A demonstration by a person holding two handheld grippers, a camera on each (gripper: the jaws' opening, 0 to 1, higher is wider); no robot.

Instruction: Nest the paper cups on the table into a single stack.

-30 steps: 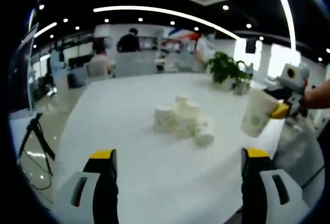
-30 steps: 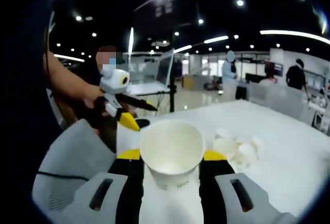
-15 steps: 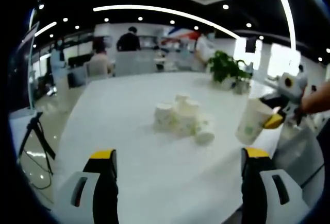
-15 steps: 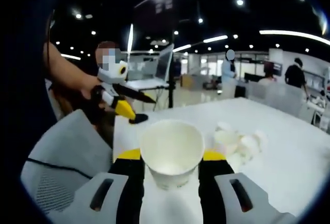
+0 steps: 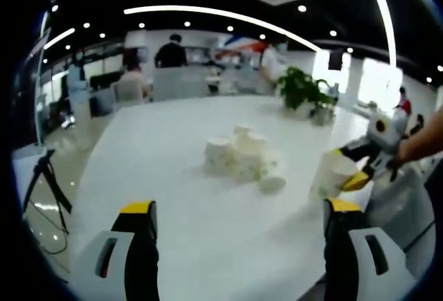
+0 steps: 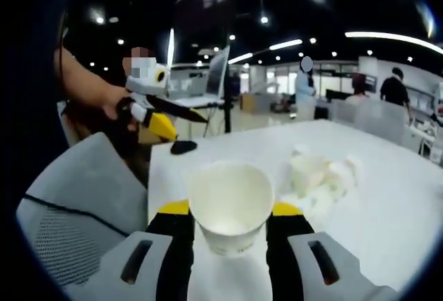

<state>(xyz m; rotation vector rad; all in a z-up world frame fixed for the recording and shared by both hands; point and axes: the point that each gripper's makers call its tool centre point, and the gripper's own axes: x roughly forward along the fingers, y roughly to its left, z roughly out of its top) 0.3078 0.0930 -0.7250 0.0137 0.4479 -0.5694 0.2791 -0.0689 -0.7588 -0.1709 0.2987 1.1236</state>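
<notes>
Paper cup sits clamped in my right gripper above the bench; my left gripper is released. Loose cups wait mid-bench, so stacking has barely begun.

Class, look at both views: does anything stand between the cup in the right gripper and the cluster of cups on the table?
Nothing visible does. The right gripper holds a paper cup; only bare white table separates it from the cluster of cups.

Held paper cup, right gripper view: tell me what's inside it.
The held paper cup, clamped between the right gripper's jaws, faces the camera mouth-first. Its inside shows plain white wall and bottom, with no other cup nested in it. The lowest part of the bottom is covered by the cup's near rim.
</notes>
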